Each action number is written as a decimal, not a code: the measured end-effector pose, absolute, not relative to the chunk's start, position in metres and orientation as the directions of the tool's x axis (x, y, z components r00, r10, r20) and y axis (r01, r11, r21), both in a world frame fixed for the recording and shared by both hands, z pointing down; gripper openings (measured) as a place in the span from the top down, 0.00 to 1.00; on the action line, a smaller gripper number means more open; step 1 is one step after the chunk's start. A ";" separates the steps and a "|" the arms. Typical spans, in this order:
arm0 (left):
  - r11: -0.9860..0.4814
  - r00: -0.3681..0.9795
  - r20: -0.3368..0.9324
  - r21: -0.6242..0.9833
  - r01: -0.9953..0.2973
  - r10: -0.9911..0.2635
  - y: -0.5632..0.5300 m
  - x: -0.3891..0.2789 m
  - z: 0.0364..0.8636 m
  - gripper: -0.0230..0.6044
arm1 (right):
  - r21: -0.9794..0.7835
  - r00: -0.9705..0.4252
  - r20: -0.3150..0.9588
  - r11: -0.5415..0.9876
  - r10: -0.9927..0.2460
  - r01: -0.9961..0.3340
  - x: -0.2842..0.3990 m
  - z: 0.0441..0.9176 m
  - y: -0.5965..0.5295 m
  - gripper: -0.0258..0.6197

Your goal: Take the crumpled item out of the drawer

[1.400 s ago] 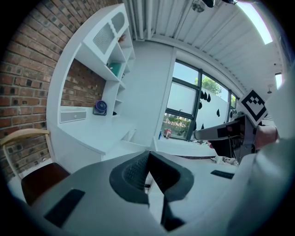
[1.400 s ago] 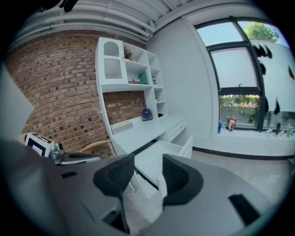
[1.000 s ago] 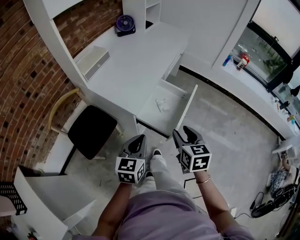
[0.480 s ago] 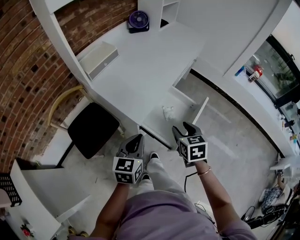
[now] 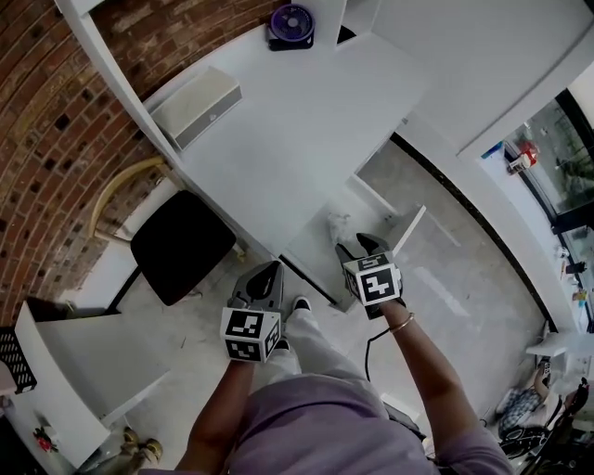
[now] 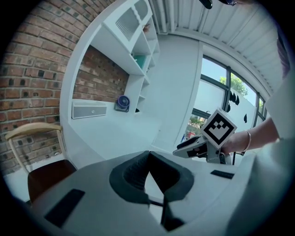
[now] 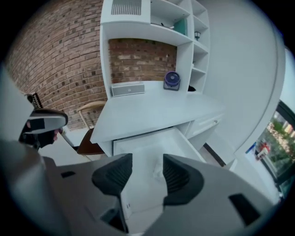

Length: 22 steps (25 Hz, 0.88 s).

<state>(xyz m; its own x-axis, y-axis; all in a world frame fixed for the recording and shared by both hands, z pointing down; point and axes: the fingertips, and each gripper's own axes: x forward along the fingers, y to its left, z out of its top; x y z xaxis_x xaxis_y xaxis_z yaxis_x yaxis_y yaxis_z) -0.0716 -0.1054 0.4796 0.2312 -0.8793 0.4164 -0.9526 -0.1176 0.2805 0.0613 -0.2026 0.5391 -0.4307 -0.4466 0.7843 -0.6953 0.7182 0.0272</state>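
The crumpled white item lies in the open white drawer under the desk. My right gripper hangs over the drawer's front part, just short of the item. Its jaws are opening and touch nothing. In the right gripper view the crumpled item shows through the gap of that gripper, down on the drawer's floor. My left gripper is held left of the drawer, above the floor. In its own view the left gripper has its tips together and is empty.
A black-seated chair stands left of the drawer by the brick wall. On the desk's far side sit a white box and a small purple fan. A second closed drawer is to the right. The person's legs and shoe are below.
The right gripper has moved forward over the open drawer, closer to the crumpled item, with its jaws wider apart. The left gripper has kept its place beside it.
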 end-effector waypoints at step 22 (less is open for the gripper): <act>0.083 0.076 0.504 0.285 -0.955 -0.860 -0.140 -0.112 0.510 0.96 | 0.125 -0.254 0.940 0.923 -0.228 -0.364 0.049 0.656 -0.265 0.63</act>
